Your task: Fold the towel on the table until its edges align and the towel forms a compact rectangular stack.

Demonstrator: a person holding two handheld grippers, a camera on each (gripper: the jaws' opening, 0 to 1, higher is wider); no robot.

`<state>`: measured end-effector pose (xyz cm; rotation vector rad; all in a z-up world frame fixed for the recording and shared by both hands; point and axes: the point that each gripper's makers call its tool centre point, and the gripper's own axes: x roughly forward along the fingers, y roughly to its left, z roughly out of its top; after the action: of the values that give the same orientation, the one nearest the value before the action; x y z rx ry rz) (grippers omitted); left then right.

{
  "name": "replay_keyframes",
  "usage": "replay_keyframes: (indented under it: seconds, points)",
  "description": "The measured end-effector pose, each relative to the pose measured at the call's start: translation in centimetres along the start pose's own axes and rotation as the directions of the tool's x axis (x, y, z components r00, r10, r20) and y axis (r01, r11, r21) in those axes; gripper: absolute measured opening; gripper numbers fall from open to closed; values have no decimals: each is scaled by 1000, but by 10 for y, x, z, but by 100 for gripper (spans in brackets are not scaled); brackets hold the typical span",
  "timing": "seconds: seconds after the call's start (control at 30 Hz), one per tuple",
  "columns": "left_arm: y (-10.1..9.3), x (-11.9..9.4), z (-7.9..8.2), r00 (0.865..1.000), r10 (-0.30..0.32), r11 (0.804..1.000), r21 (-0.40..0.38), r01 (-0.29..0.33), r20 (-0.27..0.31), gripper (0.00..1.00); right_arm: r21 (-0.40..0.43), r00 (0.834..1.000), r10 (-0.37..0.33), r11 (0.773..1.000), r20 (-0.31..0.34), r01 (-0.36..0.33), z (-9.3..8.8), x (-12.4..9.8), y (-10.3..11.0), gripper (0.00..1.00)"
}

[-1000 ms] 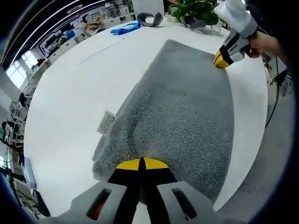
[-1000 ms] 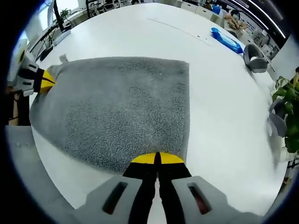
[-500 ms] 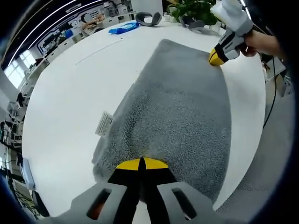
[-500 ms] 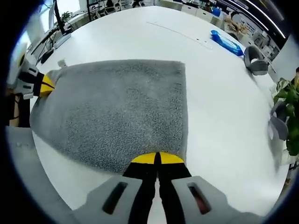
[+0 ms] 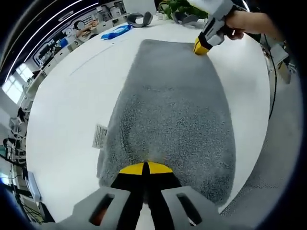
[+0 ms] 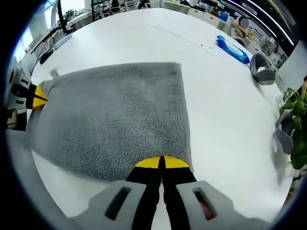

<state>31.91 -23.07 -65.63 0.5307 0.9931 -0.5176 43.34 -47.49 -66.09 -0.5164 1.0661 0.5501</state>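
- Right now, the grey terry-cloth towel [image 5: 172, 115] lies flat on the round white table [image 5: 67, 105], running along the table's near edge, with a small white care label [image 5: 100, 135] sticking out from one long side.
- My left gripper [image 5: 145, 167] has its yellow-tipped jaws pressed together on one corner of the towel at the table's near edge.
- My right gripper [image 6: 161, 163] is likewise pinched closed on the towel's other near corner; in the left gripper view I see it at the far end of the cloth [image 5: 201, 46], held by a hand [image 5: 244, 21].
- Toward the table's far edge I see a blue flat packet [image 6: 232, 46] and a grey curved object [image 6: 263, 67], both well apart from the towel.
- A green leafy plant [image 6: 297, 120] stands beyond that edge.
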Motion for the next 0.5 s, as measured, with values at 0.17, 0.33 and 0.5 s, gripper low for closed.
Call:
replay_keyframes:
  seconds: [0.17, 0.33, 0.5]
  points:
    - [-5, 0, 2, 1000, -19, 1000, 2, 19, 19, 1, 13, 1000, 6, 1000, 3, -6, 6, 4, -7, 0]
    - [-11, 0, 5, 999, -20, 1000, 23, 20, 35, 1, 16, 1000, 7, 1000, 11, -7, 13, 8, -12, 0]
    - [-16, 1, 7, 999, -26, 999, 37, 24, 42, 1, 8, 1000, 7, 1000, 5, -7, 18, 11, -17, 0]
